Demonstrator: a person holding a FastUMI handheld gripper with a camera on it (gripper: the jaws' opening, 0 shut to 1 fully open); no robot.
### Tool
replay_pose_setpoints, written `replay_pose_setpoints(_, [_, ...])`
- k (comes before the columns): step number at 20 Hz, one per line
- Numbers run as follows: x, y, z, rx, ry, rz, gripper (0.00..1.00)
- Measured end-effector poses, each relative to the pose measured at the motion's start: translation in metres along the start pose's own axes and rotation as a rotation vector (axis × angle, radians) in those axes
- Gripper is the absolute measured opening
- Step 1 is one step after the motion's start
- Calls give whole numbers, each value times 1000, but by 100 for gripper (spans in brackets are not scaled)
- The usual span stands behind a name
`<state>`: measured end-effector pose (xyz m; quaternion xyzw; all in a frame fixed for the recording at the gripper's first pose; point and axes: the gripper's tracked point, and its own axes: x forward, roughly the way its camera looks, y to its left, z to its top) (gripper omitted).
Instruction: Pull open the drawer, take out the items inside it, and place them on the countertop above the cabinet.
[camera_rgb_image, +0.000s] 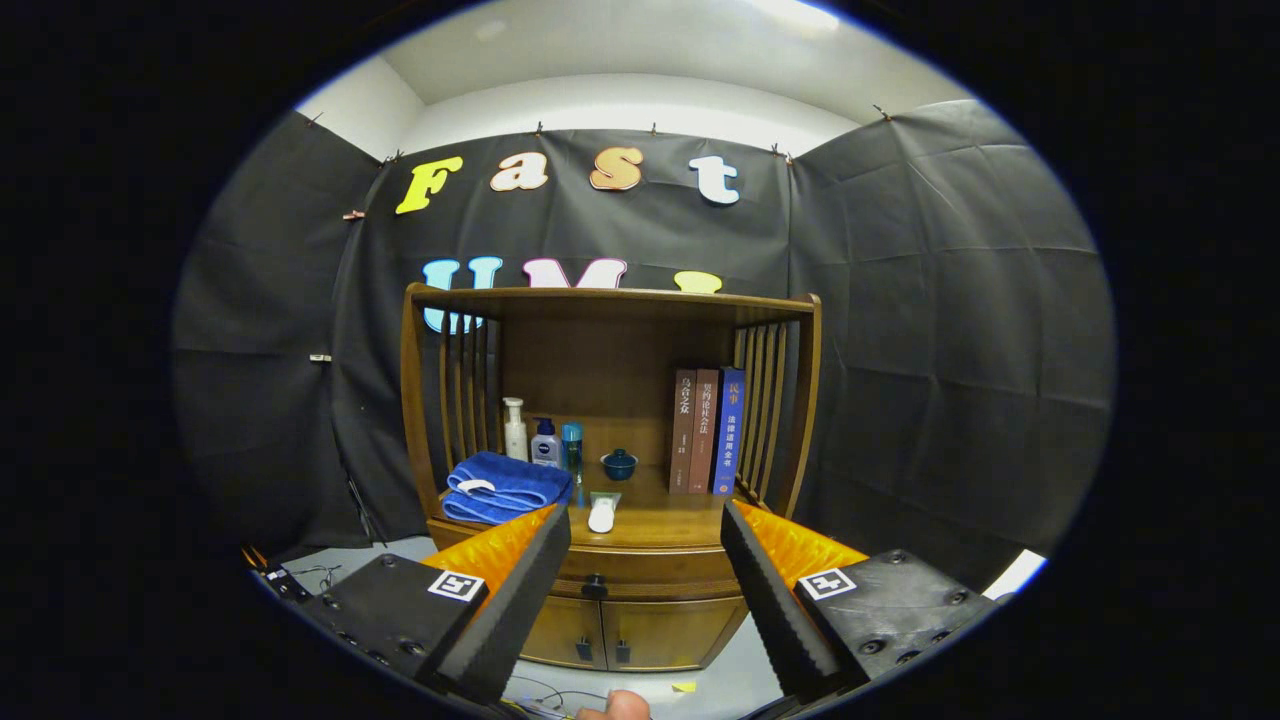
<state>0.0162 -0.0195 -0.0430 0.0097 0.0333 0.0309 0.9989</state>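
A wooden cabinet (610, 420) stands ahead against the booth's cloth wall. Its drawer (640, 578) sits shut below the countertop (660, 520), with a small dark knob (595, 585) at its middle. My gripper (645, 545) is open, some way back from the cabinet, and nothing lies between its fingers. The knob shows in the gap between the fingers, well beyond them. A small white tube (602, 514) lies on the countertop near its front edge. The drawer's inside is hidden.
On the countertop are a folded blue towel (495, 487), three bottles (543, 440), a small dark lidded cup (619, 464) and three upright books (707, 430). Two lower doors (620, 632) sit under the drawer. Cables (300, 578) lie on the grey floor at left. A fingertip (615, 706) shows below.
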Motion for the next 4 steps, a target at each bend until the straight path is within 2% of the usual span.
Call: replay_pose_setpoints(4, [2,0,-5,11,7,4,98])
